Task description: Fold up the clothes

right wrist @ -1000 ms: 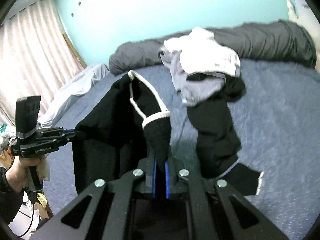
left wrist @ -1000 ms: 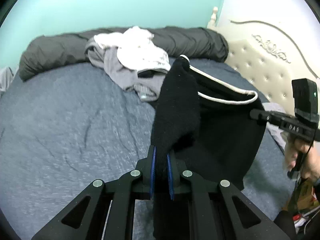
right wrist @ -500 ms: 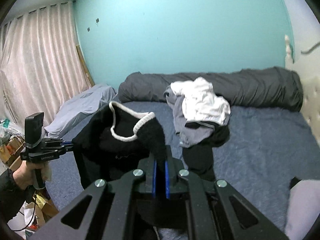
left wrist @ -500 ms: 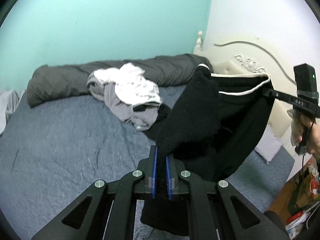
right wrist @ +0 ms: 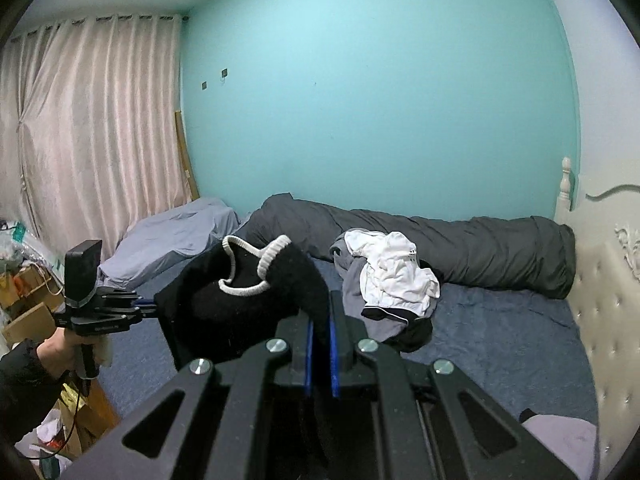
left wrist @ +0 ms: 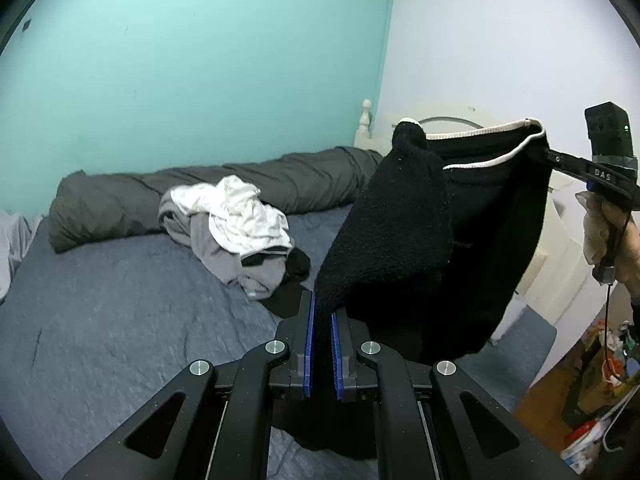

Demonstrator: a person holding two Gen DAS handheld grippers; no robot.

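A black garment with white ribbed trim (left wrist: 448, 240) hangs in the air above the bed, stretched between both grippers. My left gripper (left wrist: 321, 320) is shut on one edge of it, black cloth pinched between the blue pads. My right gripper (right wrist: 319, 332) is shut on the opposite edge of the black garment (right wrist: 240, 300). Each gripper shows in the other's view: the right one (left wrist: 548, 156) at the far right, the left one (right wrist: 150, 304) at the left, each held by a hand. A pile of grey, white and black clothes (left wrist: 236, 236) lies on the bed.
The bed has a blue-grey cover (left wrist: 100, 320) with a rolled dark duvet (right wrist: 480, 248) along the teal wall. A cream padded headboard (right wrist: 600, 320) stands at the right. Pink curtains (right wrist: 80, 140) and cluttered boxes (right wrist: 28, 300) are at the left.
Both grippers have risen with the black garment, lifting it off the bed until it hangs free. The view now takes in more wall and less bed.
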